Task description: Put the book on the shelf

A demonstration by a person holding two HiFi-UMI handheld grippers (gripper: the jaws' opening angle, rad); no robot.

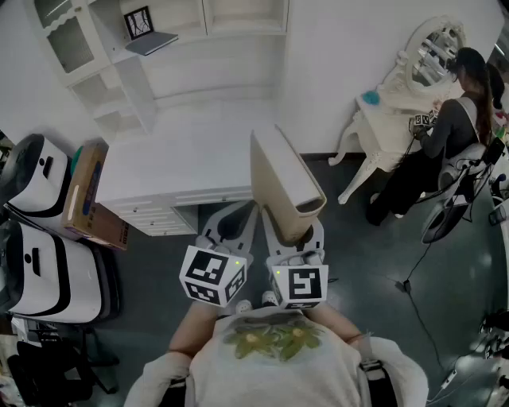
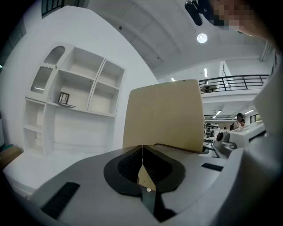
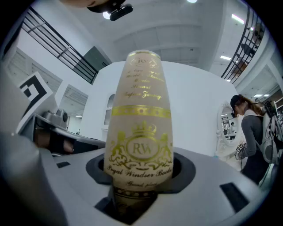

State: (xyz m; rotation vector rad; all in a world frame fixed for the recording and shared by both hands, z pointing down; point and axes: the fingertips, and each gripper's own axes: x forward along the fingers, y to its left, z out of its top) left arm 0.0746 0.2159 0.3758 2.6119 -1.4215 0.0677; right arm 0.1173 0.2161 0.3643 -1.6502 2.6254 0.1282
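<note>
the book (image 1: 280,171) has a plain tan cover, and its cream spine carries gold lettering, a gold band and a gold crowned crest with the letters rw. the left gripper (image 1: 229,225) and the right gripper (image 1: 293,237) are both pale grey with black ribbed pads, and each is topped with black-and-white square markers. the shelf (image 1: 163,60) and the desk (image 1: 167,171) are white, the frame (image 1: 138,22) on the shelf is black, the cardboard box (image 1: 87,199) is brown with a blue panel, and the floor (image 1: 382,262) is dark grey.
</note>
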